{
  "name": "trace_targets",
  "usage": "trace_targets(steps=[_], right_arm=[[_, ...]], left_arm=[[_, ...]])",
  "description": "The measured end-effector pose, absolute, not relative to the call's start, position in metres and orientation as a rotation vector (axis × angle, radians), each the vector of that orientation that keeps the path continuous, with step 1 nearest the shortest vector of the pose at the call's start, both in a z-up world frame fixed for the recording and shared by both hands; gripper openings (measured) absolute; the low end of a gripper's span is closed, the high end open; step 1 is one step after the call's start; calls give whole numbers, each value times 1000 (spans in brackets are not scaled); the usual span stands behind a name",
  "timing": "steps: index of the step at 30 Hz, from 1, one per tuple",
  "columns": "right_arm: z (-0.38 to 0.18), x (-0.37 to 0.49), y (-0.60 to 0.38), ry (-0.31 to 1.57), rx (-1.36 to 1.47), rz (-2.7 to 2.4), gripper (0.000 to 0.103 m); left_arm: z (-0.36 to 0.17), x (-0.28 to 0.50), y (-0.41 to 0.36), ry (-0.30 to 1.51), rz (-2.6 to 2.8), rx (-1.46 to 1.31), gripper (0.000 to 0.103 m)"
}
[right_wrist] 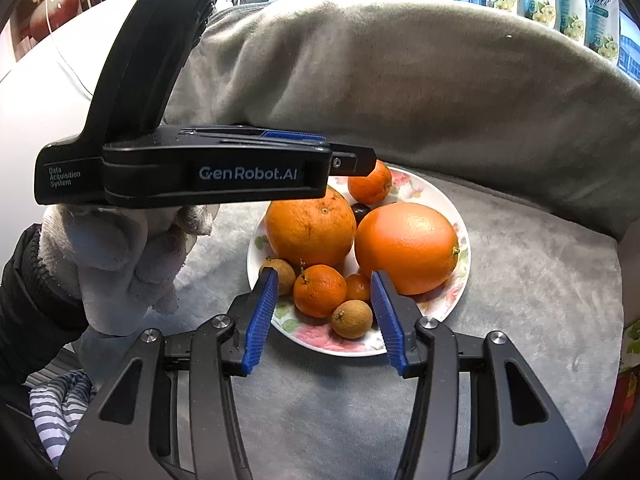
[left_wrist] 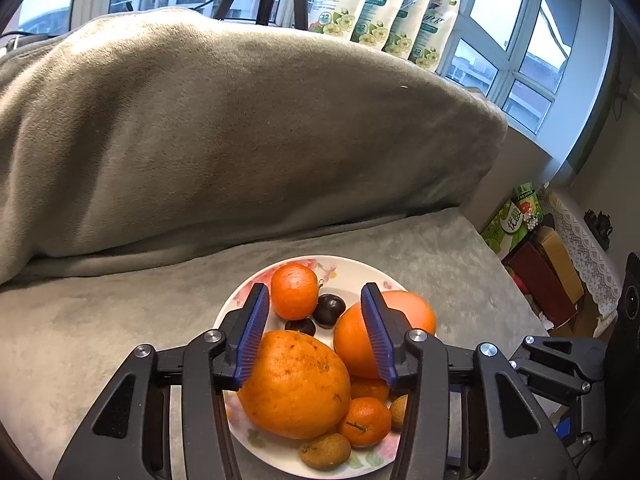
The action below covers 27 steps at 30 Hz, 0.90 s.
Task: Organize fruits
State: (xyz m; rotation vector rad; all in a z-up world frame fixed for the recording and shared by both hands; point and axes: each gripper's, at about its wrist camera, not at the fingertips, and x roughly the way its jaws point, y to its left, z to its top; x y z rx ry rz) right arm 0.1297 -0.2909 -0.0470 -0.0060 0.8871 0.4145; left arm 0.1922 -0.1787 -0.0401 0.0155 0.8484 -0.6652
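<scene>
A floral plate [left_wrist: 352, 268] [right_wrist: 460, 300] sits on a grey blanket and holds two big oranges, small tangerines, brown longans and dark chestnuts. My left gripper [left_wrist: 316, 332] is open just above the plate, its fingers on either side of the rough big orange [left_wrist: 296, 388] [right_wrist: 310, 228], with the smooth big orange [left_wrist: 356, 336] [right_wrist: 406, 246] behind the right finger. My right gripper [right_wrist: 324, 316] is open at the plate's near rim, with a tangerine [right_wrist: 319, 290] and a longan [right_wrist: 352, 319] between its fingers. The left gripper's body [right_wrist: 208, 172] shows from the side in the right wrist view.
A blanket-covered sofa back [left_wrist: 224, 128] rises behind the plate. Floral packets [left_wrist: 384, 12] stand on the window sill. Boxes and packages [left_wrist: 536, 256] sit on the floor at right. A gloved hand [right_wrist: 116, 260] holds the left gripper. Striped cloth [right_wrist: 60, 412] lies lower left.
</scene>
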Motion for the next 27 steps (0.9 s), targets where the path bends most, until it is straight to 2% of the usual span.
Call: trace_targets(steps=[1,3,5,11,16,19,27], right_arm=[[-46,131,-290,887,-8,412,52],[-45,130,-289,882,-12,405,63],[-43,129,-290,875,-11,396,68],[-40,125,-293,863,-4,371,76],[-37,119,-298,847,4,337,83],[-35,115,-302,841,16,314,84],[-35,107,-320,822,75,217,85]], left_arm=[[-40,191,-179,847,-665,17,47],[-38,190,-177,843,-664,16,49],[-36,188,-175,835,-660,11,63],[-33,182,-168,827,-652,8,72],[-30,176,-159,822,-642,-2,72],[-28,170,-151,816,-633,-6,76],[-26,150,-130,799,-596,-9,76]])
